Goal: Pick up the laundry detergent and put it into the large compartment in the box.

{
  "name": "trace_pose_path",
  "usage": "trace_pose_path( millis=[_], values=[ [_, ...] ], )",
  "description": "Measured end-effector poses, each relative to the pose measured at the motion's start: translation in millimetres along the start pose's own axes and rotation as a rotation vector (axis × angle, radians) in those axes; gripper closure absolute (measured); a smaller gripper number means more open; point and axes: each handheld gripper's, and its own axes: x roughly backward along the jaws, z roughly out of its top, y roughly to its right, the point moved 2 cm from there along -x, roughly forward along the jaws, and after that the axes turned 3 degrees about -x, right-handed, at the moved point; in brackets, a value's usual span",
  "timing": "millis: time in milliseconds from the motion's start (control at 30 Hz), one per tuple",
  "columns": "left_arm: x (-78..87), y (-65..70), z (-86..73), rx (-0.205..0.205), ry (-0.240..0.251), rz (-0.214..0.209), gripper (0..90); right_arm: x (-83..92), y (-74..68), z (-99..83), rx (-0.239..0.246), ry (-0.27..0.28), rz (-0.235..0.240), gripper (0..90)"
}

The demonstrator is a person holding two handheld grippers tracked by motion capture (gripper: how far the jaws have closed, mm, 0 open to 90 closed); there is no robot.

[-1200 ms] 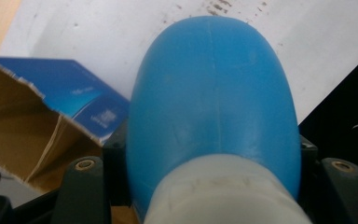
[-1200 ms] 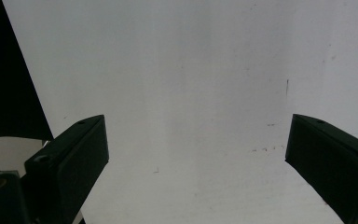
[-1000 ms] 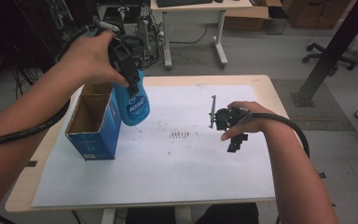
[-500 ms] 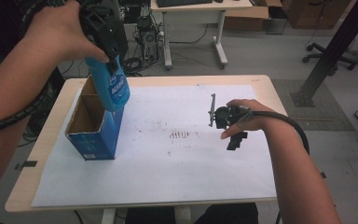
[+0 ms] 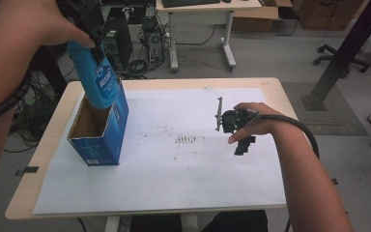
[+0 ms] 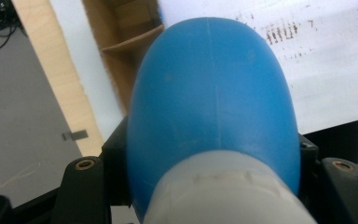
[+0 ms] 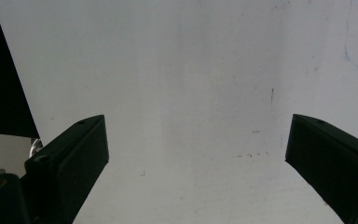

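While the left claw [image 5: 94,41] clamps the blue plastic bottle [image 5: 98,79] just below its white cap, the bottle hangs upright with its base inside the mouth of the open blue carton [image 5: 99,137] at the left of the surface [image 5: 140,83]. Seen from the left gripper view, the jaws sit snug on both sides of the bottle's shoulder [image 6: 212,93], cap end nearest the camera. Smooth, rounded plastic of this kind is likely stiff but slippery, and if it holds liquid it should feel bottom-heavy and prone to swing; the narrow zone under the cap looks the safest place to grip, since the shoulder stops it sliding through. Cardboard like the carton's is light and could tip or drag along if the bottle catches its rim, and the carton stands close to the left edge. To the right, the white paper sheet [image 5: 174,179] is bare apart from faint brown marks [image 5: 187,140], giving wide room. Resting low at the right of the sheet, the right claw [image 7: 196,154] has its jaws spread wide with nothing between them.
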Motion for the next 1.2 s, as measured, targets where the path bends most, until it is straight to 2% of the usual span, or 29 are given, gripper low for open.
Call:
trace_pose_path(
  millis=[100,300,433,500,800,900,1200],
  values=[
    [5.9,-6.4,-2.4,0.027,0.0,0.023,38.4,0.5,0.2,1.3,0.003,0.001,-0.002,5.7],
    [11.0,-17.8,-5.8,0.066,0.0,0.019,38.4,-0.9,-0.1,2.4,0.005,0.003,-0.001,5.7],
    [13.2,-28.5,-9.7,0.109,0.006,0.04,38.4,-1.6,0.7,2.6,0.007,0.002,-0.002,5.7],
    [12.7,-30.6,-10.5,0.117,0.005,0.042,38.4,-1.5,0.7,3.0,0.009,0.003,-0.002,5.7],
    [-1.8,-45.3,-13.8,0.174,0.004,0.048,38.4,-0.6,0.9,6.9,0.02,0.003,-0.003,5.7],
    [-9.0,-50.1,-16.5,0.208,0.007,0.052,38.4,-0.4,0.7,8.0,0.024,0.006,-0.005,5.6],
    [-24.2,-55.9,-19.5,0.262,0.016,0.061,38.4,1.1,1.0,8.6,0.025,0.01,-0.01,5.6]
  ],
)
